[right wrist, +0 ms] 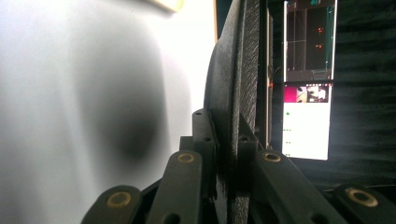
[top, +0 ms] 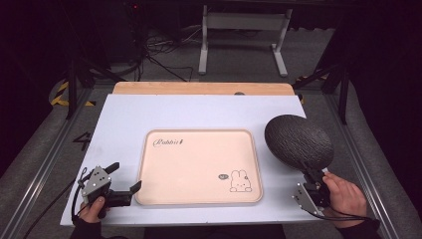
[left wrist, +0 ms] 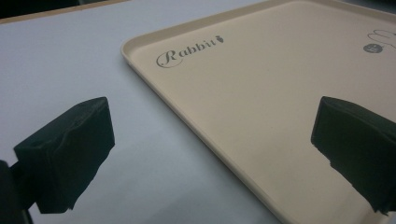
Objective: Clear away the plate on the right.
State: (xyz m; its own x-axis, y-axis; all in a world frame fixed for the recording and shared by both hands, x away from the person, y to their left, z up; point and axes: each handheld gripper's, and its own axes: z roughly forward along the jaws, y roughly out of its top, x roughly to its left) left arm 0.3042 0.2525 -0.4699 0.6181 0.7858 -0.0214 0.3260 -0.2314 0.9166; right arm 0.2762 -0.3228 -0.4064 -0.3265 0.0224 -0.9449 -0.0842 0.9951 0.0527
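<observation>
A beige tray [top: 199, 169] with "Rabbit" lettering and a small rabbit drawing lies flat in the middle of the white table top. My left gripper [top: 125, 177] stands open at the tray's near left corner, its jaws either side of the tray's edge [left wrist: 201, 135] with nothing between them. My right gripper [top: 309, 175] is shut on the rim of a dark textured plate [top: 298, 141], which it holds tilted up above the table right of the tray. The right gripper view looks along the plate's edge [right wrist: 231, 93], clamped between the jaws.
The white table top [top: 124, 119] has a wooden strip [top: 199, 88] along its far edge. Beyond it are a white stand's legs [top: 244, 45] and cables on the floor. A lit screen [right wrist: 306, 116] shows behind the plate.
</observation>
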